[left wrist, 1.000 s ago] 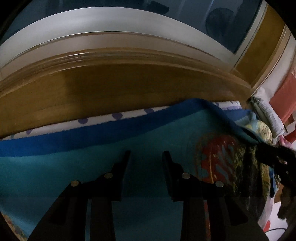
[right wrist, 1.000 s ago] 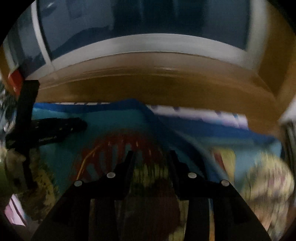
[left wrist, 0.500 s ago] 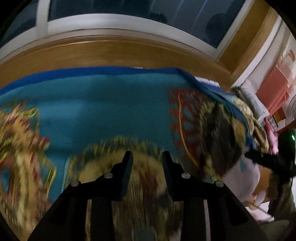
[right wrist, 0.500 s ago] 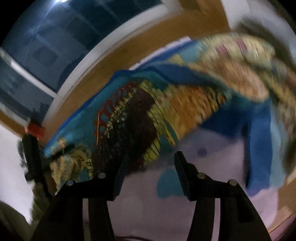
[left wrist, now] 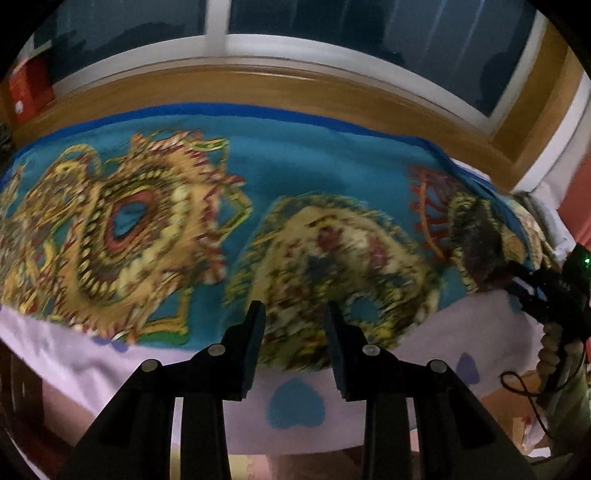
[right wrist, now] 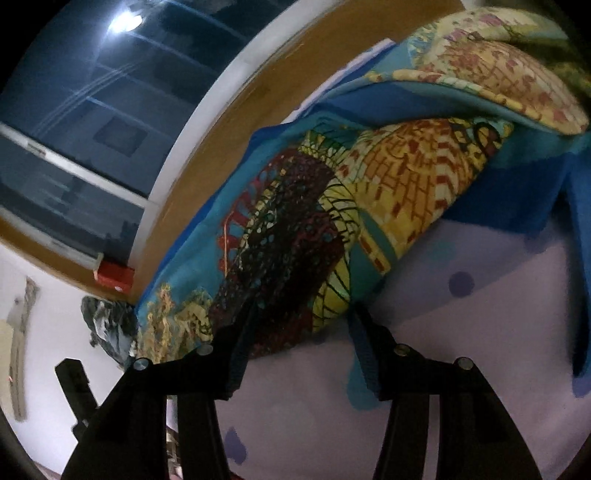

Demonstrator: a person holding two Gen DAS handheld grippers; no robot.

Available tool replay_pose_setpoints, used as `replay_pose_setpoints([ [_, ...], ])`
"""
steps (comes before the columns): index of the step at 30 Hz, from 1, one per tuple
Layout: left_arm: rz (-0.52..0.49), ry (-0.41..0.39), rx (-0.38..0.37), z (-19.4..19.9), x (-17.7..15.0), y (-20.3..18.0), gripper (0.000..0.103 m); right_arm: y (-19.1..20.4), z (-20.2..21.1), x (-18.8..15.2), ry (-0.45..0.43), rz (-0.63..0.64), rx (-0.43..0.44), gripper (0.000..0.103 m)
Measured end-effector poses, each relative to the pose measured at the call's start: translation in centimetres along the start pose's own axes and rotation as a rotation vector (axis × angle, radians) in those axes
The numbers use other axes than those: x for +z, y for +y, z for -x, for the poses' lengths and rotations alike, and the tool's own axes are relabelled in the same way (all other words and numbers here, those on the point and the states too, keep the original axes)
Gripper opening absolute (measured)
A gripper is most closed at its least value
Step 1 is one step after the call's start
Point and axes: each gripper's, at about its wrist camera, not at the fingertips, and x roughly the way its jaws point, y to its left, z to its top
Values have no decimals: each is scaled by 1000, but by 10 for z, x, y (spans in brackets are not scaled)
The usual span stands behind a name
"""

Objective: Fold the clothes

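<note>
Two released grippers over one patterned garment on a bed.
Left wrist: the left gripper (left wrist: 293, 317) gapes empty above the teal garment (left wrist: 280, 192), spread across the lilac sheet (left wrist: 480, 332). Right wrist: the right gripper (right wrist: 301, 323) spreads wide, empty, by the garment's (right wrist: 295, 229) bunched fold.

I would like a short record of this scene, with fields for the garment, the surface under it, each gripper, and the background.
garment: blue patterned cloth, spread out, gold and red motifs
surface: pale sheet with blue hearts
left gripper: open, empty, at the cloth's near edge
right gripper: open, at a bunched end of the cloth, nothing clamped
background: wooden ledge under a dark window; red box on the ledge
</note>
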Motion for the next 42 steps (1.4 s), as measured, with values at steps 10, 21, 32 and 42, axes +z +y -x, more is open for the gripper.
replay_pose_setpoints([
  [10,-79,-10,77,-45,62,37,33,23,-12,0,-46,9,-143,1],
  [21,-177,74,106,-90,84,63,33,37,80,-8,-168,-20,-240,1],
  [32,-206,111,87,-76,62,63,33,-2,78,-42,-110,-42,-457,1],
  [42,-390,66,9,-6,-3,41,33,29,83,-64,-86,31,-461,8],
])
